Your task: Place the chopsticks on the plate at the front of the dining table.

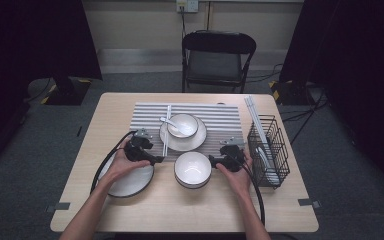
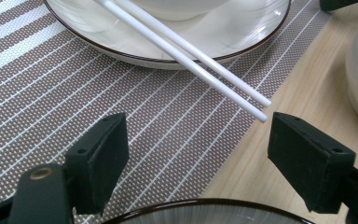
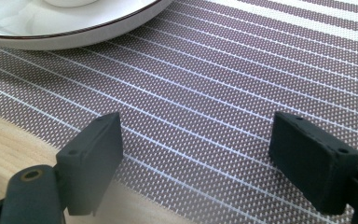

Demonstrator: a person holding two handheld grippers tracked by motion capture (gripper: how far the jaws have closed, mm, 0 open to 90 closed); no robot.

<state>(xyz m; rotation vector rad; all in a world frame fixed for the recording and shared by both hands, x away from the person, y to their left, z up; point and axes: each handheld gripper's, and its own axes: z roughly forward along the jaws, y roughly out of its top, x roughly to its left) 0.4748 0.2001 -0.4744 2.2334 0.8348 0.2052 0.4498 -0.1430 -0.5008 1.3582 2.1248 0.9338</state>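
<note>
Hovering both tools released, left tool (image 2: pixel 196 154) nearest the chopsticks (image 2: pixel 200 60): we judge them light, stiff, slippery; grip mid-length.

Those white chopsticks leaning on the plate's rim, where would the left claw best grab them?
Probably at the near tips of the chopsticks, coming from the person's side. Those ends stick out past the rim of the plate over the striped mat, seemingly with a little room underneath, and the left claw already stands open facing them, holding nothing.
</note>
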